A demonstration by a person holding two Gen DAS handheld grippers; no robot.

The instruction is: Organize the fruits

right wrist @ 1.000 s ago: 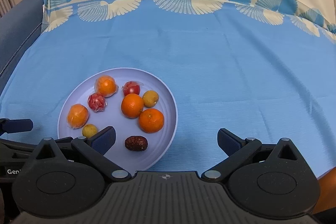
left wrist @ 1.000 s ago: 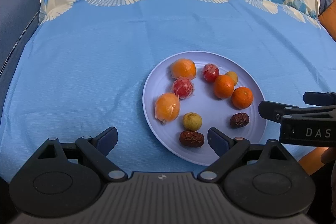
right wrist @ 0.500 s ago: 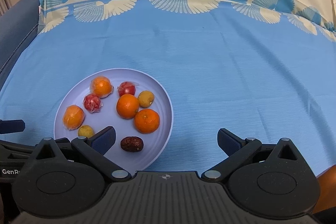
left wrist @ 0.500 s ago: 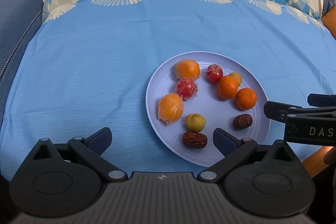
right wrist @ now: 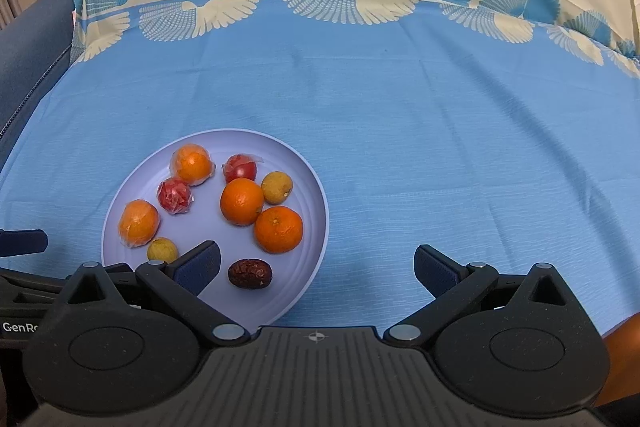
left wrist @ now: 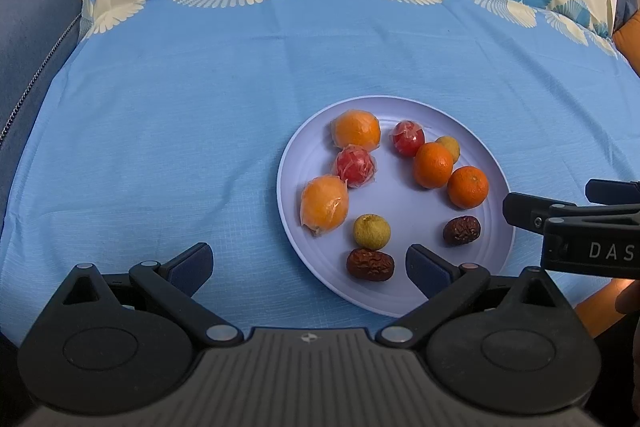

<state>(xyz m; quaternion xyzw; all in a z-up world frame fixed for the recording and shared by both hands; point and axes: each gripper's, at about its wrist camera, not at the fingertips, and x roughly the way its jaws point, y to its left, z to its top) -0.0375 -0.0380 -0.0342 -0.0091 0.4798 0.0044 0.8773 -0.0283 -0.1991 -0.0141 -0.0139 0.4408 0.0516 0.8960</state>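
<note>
**Both claws released over the fruit plate**

My left claw [left wrist: 308, 263] is spread wide with nothing in it. Its right finger [left wrist: 426, 265] hangs over the near rim of the pale plate [left wrist: 404, 301]; its left finger sits over bare blue cloth [left wrist: 180, 131]. Just ahead of it lie a dark date [left wrist: 370, 264] and a small yellow fruit [left wrist: 371, 231]. Left of that claw and beyond it the cloth runs open up to the fan-patterned border, and a dark blue cushion edge [left wrist: 28, 47] closes the far left.

My right claw [right wrist: 316, 267] is also released and empty. Its left finger [right wrist: 200, 265] overlaps the plate's near part, just beside a second date [right wrist: 250, 273]; ahead and to the right is only clear cloth, the widest free stretch, ending at the worktop's near right edge.

All the fruit is on the plate: two bare oranges [right wrist: 242, 201], two wrapped ones [left wrist: 325, 207], two wrapped red fruits [left wrist: 355, 167], two yellow ones, two dates.

The left view alone shows the date nearest my left claw, and my right claw entering from the right. The right view alone shows the open cloth to the right.
</note>
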